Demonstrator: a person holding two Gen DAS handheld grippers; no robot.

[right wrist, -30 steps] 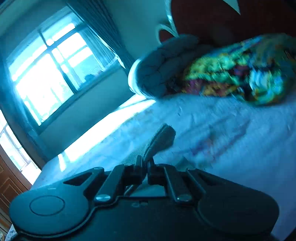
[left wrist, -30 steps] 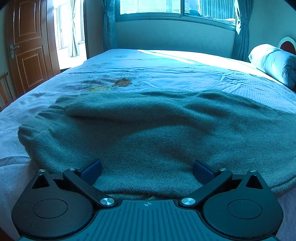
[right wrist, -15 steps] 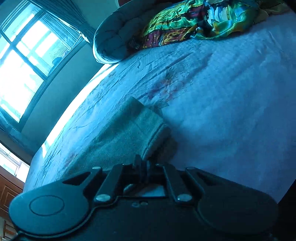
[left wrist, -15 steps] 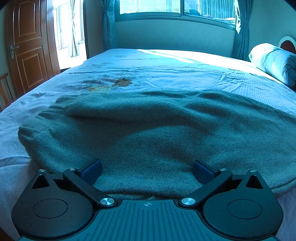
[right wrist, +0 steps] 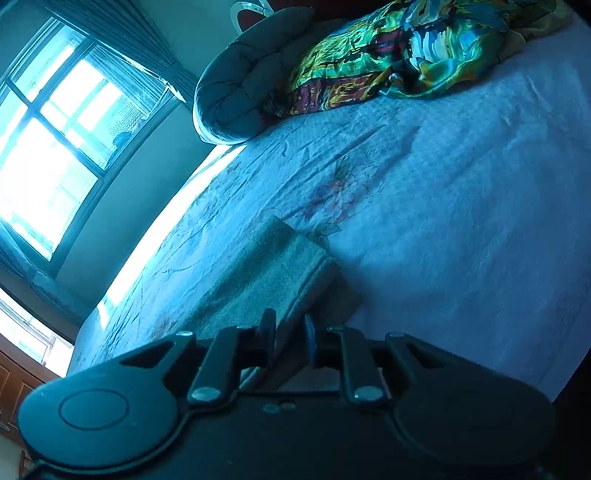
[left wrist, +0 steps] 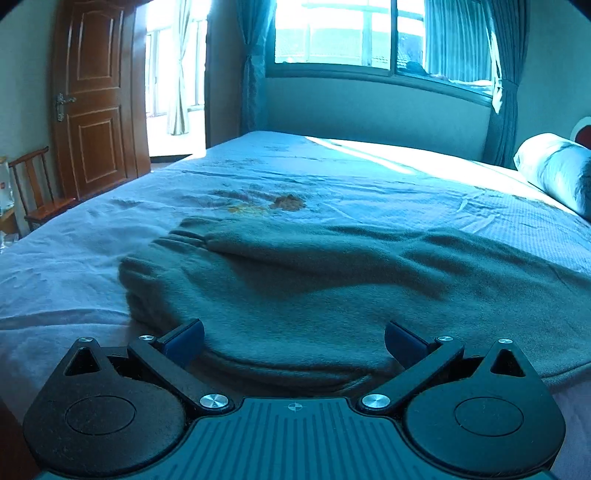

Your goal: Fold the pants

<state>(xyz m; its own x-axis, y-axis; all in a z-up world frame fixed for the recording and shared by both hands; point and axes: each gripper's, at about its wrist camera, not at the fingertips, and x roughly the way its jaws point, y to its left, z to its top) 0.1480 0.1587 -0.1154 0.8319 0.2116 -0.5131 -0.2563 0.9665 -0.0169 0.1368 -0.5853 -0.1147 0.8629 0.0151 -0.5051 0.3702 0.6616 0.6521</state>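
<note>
Grey-green fleece pants (left wrist: 314, 295) lie across the bed, with a fold ridge running along their middle. In the left wrist view my left gripper (left wrist: 293, 339) hovers wide open over the near edge of the pants, with nothing clamped. In the right wrist view the folded end of the pants (right wrist: 266, 273) rests on the sheet. My right gripper (right wrist: 288, 332) is rolled to one side and its jaws are opening. A narrow gap shows between its fingers (right wrist: 266, 332), and the edge of the pants still sits in that gap.
The pale floral bedsheet (left wrist: 369, 177) spreads around the pants. A rolled grey pillow (right wrist: 251, 85) and a colourful crumpled cloth (right wrist: 406, 48) lie at the head of the bed. A wooden door (left wrist: 92, 103) and chair (left wrist: 37, 192) stand left of the bed, with a window (left wrist: 369, 33) behind it.
My left gripper has pulled back and up, so the pants look farther off. My right gripper lowered the pants' end onto the sheet, and its jaws have parted slightly.
</note>
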